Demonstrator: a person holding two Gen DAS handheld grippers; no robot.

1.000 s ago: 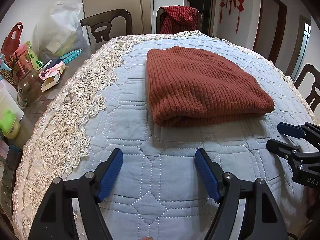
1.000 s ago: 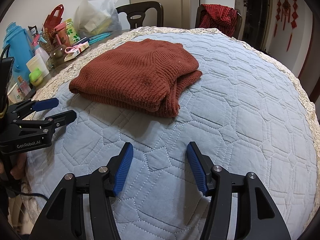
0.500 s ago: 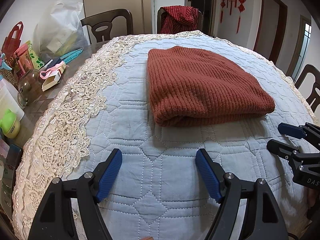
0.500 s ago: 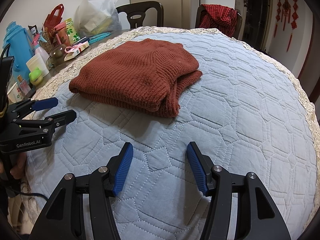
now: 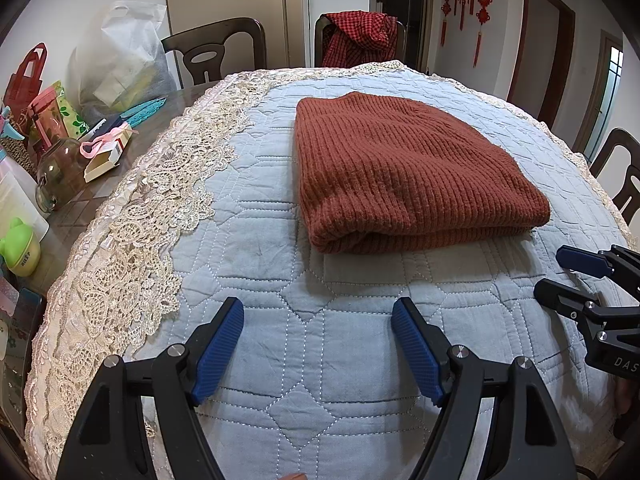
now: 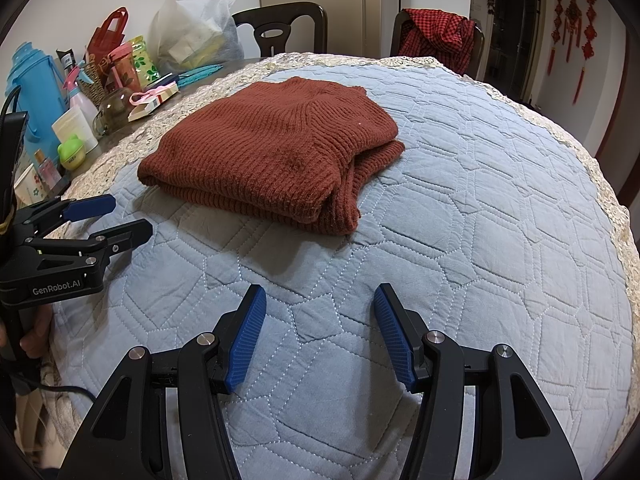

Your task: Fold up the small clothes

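**A:** What's the biggest thing there?

**B:** The pale blue quilted cover (image 5: 280, 240) with its cream lace border (image 5: 132, 248), spread over the table. On it lies the sweater (image 5: 400, 172), a rust-red ribbed knit, folded into a thick, roughly rectangular bundle.

**A:** How does the fold look?

**B:** From the left wrist view, a rounded folded edge faces the camera and the top is smooth. From the right wrist view, the near right corner of the sweater (image 6: 272, 152) shows stacked layers, with one lower layer sticking out a little.

**A:** And the claws?

**B:** The left gripper (image 5: 318, 344) hovers over bare quilt on the near side of the sweater, its blue pads spread wide and holding nothing. The right gripper (image 6: 320, 332) is the same: fingers apart, empty, short of the bundle. Neither touches the knit.

**A:** Anything different from a second ago?

**B:** Almost nothing. The sweater has the same shape and place, both claws remain just as wide apart, and the left view has shifted only very slightly.

**A:** Smaller things?

**B:** Off the cover's left side, a white plastic bag (image 5: 120, 56), a glass jar (image 5: 60, 176) and a green frog-shaped cup (image 5: 20, 246).
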